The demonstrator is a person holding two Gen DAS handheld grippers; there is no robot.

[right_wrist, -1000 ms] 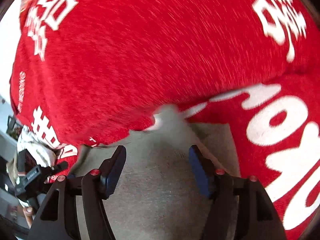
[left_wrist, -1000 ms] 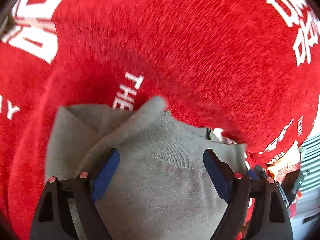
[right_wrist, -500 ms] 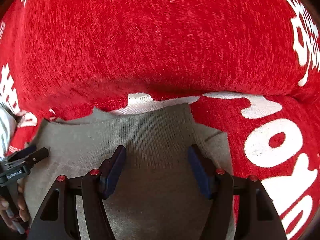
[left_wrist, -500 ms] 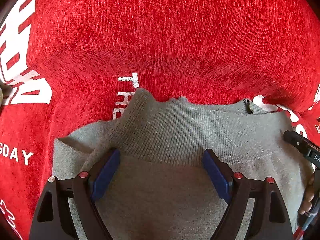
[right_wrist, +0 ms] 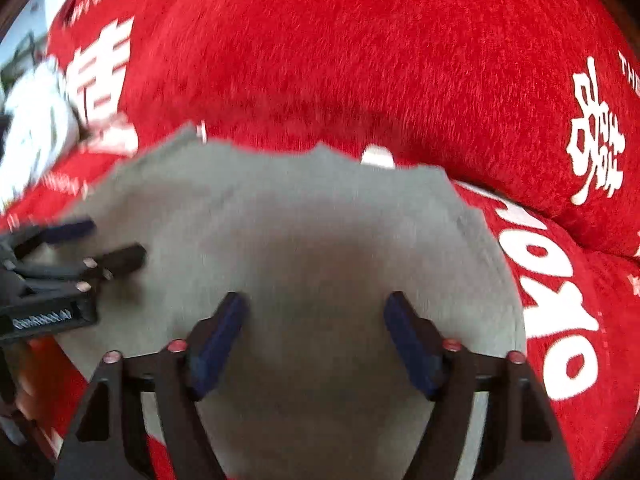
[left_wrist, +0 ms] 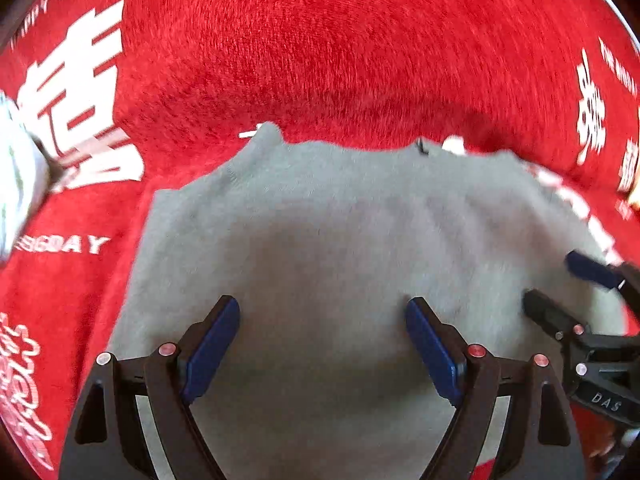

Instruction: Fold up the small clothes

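On a red plush blanket (left_wrist: 340, 60) printed with white lettering, a small grey knit garment (left_wrist: 340, 232) lies spread flat, its far edge against a raised fold of the red fabric. The left gripper (left_wrist: 322, 350) hangs over the garment's near half, its 2 blue-padded jaws set wide with only flat cloth showing in the gap and nothing pinched. The right gripper (right_wrist: 316, 342) is poised over the same garment (right_wrist: 304, 220) just beside it, jaws opening, the pads clear of the cloth. Each gripper shows at the edge of the other's view: the right (left_wrist: 568, 292) at the garment's right side, the left (right_wrist: 96, 248) at its left. Both views are blurred.
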